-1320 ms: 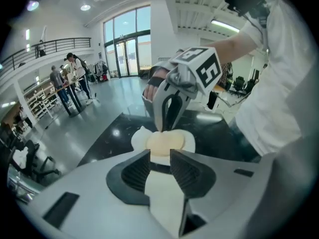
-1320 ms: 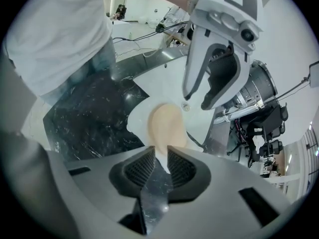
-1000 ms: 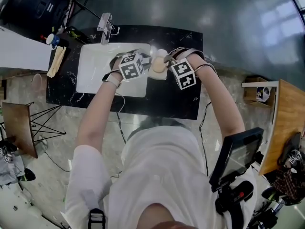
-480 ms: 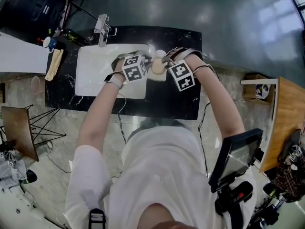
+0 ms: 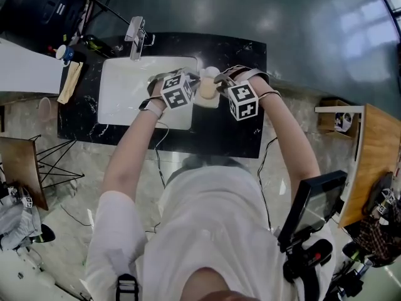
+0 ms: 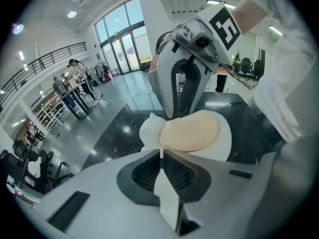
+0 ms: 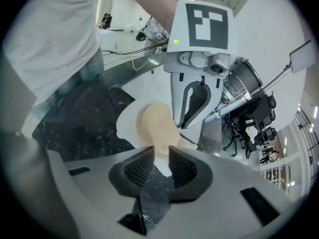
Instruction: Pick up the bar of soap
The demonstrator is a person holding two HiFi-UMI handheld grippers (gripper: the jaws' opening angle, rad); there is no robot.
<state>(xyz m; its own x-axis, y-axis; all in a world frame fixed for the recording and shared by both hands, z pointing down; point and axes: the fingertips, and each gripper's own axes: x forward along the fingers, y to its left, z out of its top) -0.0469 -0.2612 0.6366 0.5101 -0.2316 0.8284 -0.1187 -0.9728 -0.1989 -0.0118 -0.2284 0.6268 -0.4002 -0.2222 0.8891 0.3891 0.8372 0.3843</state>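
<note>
Status: bar of soap (image 5: pixel 207 87) not yet lifted. It lies in the white soap dish (image 5: pixel 210 103) on the black counter (image 5: pixel 219 130), just beside the sink (image 5: pixel 125 96). My right tongs (image 7: pixel 161 158) are clamped shut on one rim of the dish, with the soap's end at the tips. My left tongs (image 6: pixel 160 154) are closing on the opposite rim, a thin white edge between the pads. Left to do, as I judge it: grip the bar itself and lift. Sink holds nothing visible.

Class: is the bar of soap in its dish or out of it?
In. The bar of soap lies on the white dish, whose rim shows around it.
</note>
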